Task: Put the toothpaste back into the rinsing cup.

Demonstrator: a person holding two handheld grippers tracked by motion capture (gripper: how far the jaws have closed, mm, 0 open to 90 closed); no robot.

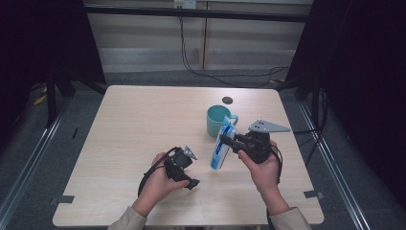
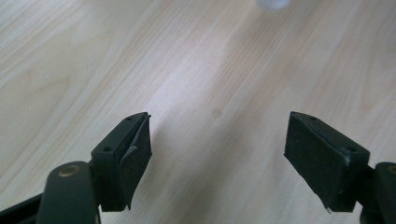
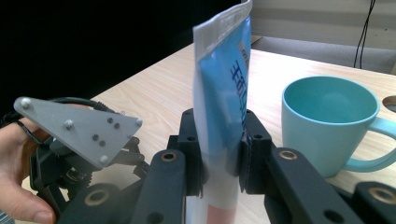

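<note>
Right gripper [image 3: 219, 168] is clamping a blue-and-white soft plastic toothpaste tube [image 3: 223, 98], jaws squeezed onto its flat middle from both sides; pinching the broad faces looks deliberate, since the flattened body is giving the pads something to bite on and keeping the tube from twisting; tube is standing roughly upright, white crimped end at the top, tilting slightly; in the high view its capped lower end is pointing at the light wooden tabletop [image 1: 139, 124], can't tell whether it is touching the wood or hanging just clear; the tube [image 1: 223, 143] is sitting just in front of a teal ceramic mug with a handle [image 1: 218, 120], near but apart; my read is it is being carried toward the mug, open mouth is facing up and looks empty, so dropping it in is looking like the next step; left gripper [image 2: 217, 154] is standing with jaws wide apart, nothing between the black pads, bare wood below; it is pointing down at the table near the person's left hand [image 1: 160, 184], well off to the tube's side, probably parked out of the way so the right one is free to move; tube print is dark lettering on blue, too blurred to read; lower part is showing a reddish band.
</note>
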